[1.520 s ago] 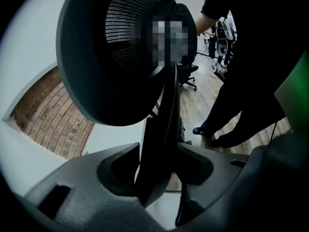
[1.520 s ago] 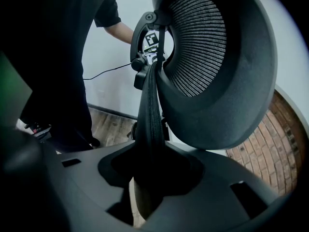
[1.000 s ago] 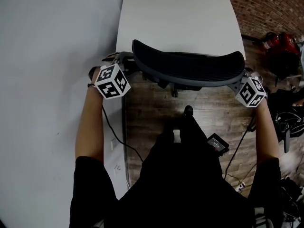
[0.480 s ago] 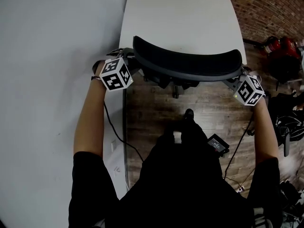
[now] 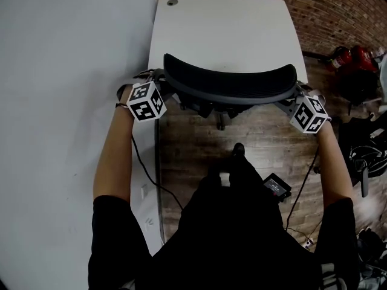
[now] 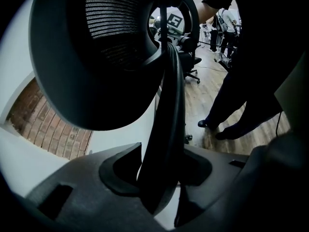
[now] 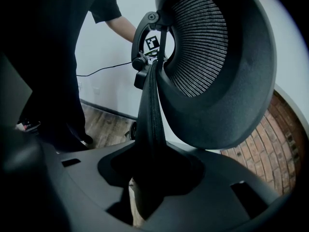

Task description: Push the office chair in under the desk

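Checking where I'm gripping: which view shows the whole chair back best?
Head view: the chair back shows full width from above, by the desk. Each gripper view shows only one side's frame edge and mesh, close up.

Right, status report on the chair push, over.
Left gripper jaws just closed tighter on backrest. Right gripper clamps its other end. Backrest at desk edge. No obstruction seen.

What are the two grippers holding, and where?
Both hold the office chair by its backrest's side edges: the left gripper, whose jaws have just been closing, on the left edge, the right gripper on the right one.
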`<state>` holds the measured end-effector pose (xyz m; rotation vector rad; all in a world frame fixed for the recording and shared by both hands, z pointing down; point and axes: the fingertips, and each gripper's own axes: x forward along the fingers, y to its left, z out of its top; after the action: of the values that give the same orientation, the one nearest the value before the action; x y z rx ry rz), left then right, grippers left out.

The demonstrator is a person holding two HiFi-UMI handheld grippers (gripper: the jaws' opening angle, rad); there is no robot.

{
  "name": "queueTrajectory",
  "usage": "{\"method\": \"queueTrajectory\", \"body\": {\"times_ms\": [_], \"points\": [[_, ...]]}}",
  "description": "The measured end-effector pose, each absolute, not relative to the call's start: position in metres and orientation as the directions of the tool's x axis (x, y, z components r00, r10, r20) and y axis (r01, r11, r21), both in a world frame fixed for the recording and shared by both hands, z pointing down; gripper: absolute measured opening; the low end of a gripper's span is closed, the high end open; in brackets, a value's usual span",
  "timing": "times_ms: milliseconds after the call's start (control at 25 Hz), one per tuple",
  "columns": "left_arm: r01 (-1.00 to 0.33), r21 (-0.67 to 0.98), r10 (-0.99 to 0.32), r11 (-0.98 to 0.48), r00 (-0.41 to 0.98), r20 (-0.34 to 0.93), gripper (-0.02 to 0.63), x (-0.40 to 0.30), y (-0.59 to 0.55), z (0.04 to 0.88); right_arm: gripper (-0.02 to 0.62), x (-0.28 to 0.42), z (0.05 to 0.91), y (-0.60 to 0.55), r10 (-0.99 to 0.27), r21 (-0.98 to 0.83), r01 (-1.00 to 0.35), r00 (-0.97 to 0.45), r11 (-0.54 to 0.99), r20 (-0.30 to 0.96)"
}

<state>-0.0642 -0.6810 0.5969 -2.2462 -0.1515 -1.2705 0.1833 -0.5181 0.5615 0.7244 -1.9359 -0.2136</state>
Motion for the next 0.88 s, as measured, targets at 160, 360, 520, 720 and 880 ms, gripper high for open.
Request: {"method": "queueTrajectory", "body": {"times_ms": [160,360,520,720,880], "points": [[0.371,-0.415,-0.173,-0.831,0.536,0.826,0.186,-0.067,-0.681,0.6,0.145,0.185,0.565,-0.518,-0.585,0.463,-0.393,-0.289,0.794,0.758],[0.361,-0.404,-0.168,-0.84,0.535,0.828,0.221,-0.079,-0.68,0.585,0.204,0.192,0.554,-0.513,-0.597,0.47,-0.408,-0.279,0.783,0.752],[0.306,-0.398,-0.174,-0.865,0.562,0.809,0.221,-0.091,-0.677,0.566,0.201,0.196,0.542,-0.503,-0.607,0.451,-0.453,-0.298,0.769,0.737],[0.074,-0.332,-0.171,-0.94,0.742,0.649,0.221,-0.094,-0.668,0.518,0.175,0.198,0.505,-0.489,-0.68,0.38,-0.616,-0.37,0.69,0.633],[-0.083,-0.213,-0.174,-0.973,0.873,0.455,0.221,-0.097,-0.655,0.473,0.167,0.19,0.456,-0.479,-0.783,0.307,-0.75,-0.427,0.586,0.453]]}}
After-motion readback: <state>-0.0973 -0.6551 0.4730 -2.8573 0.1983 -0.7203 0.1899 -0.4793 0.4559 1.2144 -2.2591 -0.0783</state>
